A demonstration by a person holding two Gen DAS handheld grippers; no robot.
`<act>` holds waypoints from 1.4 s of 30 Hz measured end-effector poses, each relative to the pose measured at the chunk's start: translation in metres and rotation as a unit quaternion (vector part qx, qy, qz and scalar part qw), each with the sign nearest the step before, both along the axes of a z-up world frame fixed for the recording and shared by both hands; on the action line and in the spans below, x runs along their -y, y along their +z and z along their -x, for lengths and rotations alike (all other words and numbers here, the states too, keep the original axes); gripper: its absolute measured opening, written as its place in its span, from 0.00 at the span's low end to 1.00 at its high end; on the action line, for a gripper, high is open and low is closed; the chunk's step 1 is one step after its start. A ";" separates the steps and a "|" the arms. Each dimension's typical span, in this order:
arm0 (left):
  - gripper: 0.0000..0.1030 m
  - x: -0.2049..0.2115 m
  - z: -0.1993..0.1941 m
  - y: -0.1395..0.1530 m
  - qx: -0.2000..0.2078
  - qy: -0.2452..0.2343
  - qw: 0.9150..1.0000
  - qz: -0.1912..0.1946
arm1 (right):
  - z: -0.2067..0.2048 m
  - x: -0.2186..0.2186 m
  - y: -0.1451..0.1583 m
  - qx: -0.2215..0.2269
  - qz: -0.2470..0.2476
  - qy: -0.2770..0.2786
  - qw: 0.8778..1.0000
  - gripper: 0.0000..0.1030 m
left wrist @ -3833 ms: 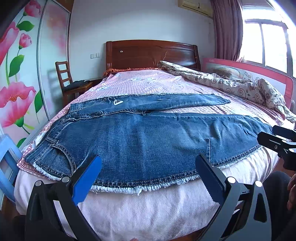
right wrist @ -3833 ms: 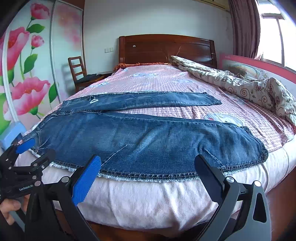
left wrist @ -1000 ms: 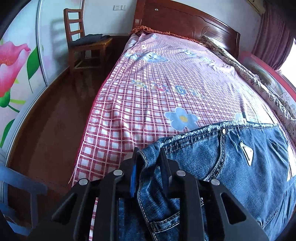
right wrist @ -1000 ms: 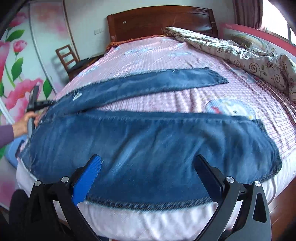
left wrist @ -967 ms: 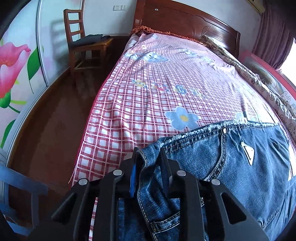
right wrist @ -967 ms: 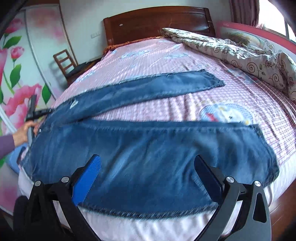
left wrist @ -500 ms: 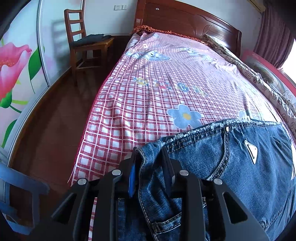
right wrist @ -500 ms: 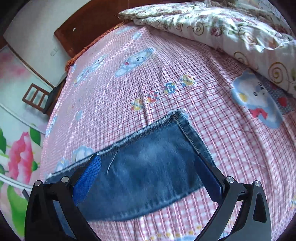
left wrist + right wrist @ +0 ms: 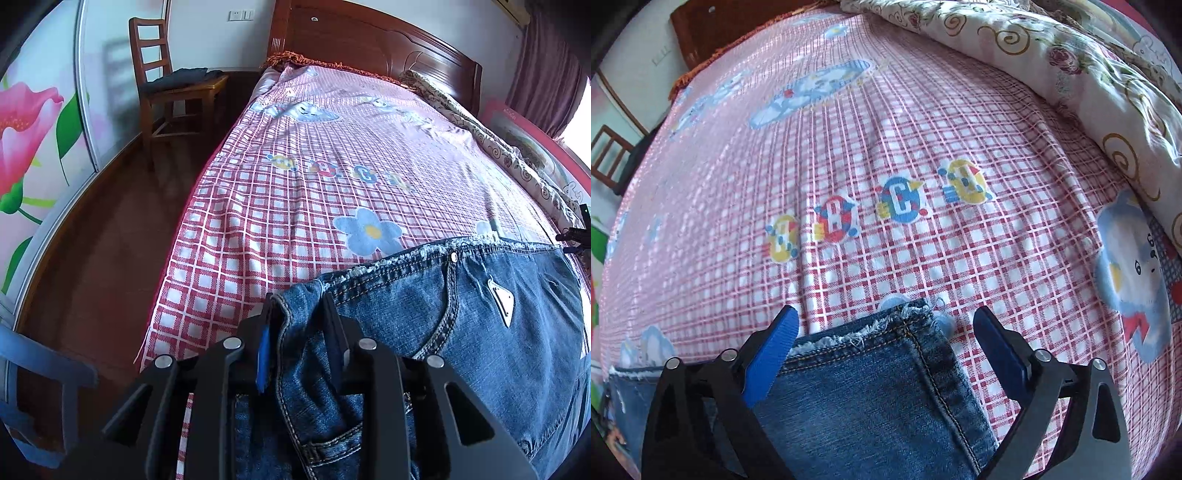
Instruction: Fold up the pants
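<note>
The blue jeans lie on the pink checked bed sheet. In the left wrist view my left gripper is shut on the jeans' waistband corner, with the waist and back pocket spreading to the right. In the right wrist view my right gripper is open, its jaws either side of the frayed hem of one jeans leg, just above the fabric. The right gripper also shows small at the far right edge of the left wrist view.
A wooden chair stands on the dark floor left of the bed, by a flowered wardrobe door. The wooden headboard is at the far end. A patterned quilt lies along the bed's right side.
My right gripper has moved in low over the leg hem, which now sits between its open jaws. My left gripper stays shut on the waistband corner and has barely moved.
</note>
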State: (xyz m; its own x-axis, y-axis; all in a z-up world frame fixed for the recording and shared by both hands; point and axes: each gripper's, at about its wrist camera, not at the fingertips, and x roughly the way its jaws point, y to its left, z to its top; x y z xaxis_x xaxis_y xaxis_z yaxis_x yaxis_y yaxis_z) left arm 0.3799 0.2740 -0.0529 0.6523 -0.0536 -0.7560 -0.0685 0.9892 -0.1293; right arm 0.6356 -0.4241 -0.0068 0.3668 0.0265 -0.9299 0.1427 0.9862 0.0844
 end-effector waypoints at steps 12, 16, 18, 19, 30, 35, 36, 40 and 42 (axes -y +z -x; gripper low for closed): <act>0.25 -0.001 -0.001 0.002 -0.002 0.001 1.000 -0.005 | 0.020 -0.043 0.024 0.052 0.146 0.086 0.984 0.15; 0.20 0.010 0.006 0.021 0.020 0.001 0.999 -0.038 | 0.049 -0.038 0.056 0.106 0.143 0.081 0.981 0.15; 0.20 0.008 0.015 0.038 0.045 0.009 0.999 -0.018 | 0.070 -0.033 0.072 0.128 0.144 0.084 0.978 0.15; 0.20 0.006 0.020 0.047 0.057 0.013 0.998 -0.009 | 0.083 -0.029 0.081 0.143 0.138 0.081 0.977 0.15; 0.19 0.012 0.130 0.137 0.185 0.005 0.980 0.079 | 0.261 0.018 0.144 0.261 0.059 0.024 0.963 0.15; 0.19 0.019 0.198 0.141 0.211 -0.001 0.971 0.113 | 0.344 0.049 0.119 0.262 0.013 -0.007 0.965 0.15; 0.19 0.019 0.209 0.137 0.211 0.001 0.970 0.120 | 0.361 0.054 0.108 0.256 0.001 -0.013 0.967 0.15; 0.19 0.019 0.259 0.109 0.192 0.016 0.970 0.150 | 0.411 0.069 0.064 0.229 -0.034 -0.032 0.972 0.15; 0.19 0.019 0.281 0.090 0.170 0.023 0.972 0.159 | 0.427 0.073 0.041 0.210 -0.063 -0.041 0.975 0.16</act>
State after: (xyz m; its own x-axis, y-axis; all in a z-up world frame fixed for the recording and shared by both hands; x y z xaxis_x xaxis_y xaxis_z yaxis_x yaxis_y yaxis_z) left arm 0.0989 0.2545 0.0370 0.8690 -0.2147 -0.4458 -0.0113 0.8921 -0.4516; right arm 0.2082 -0.4969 0.0341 0.7208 0.0846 -0.6880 0.1479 0.9509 0.2719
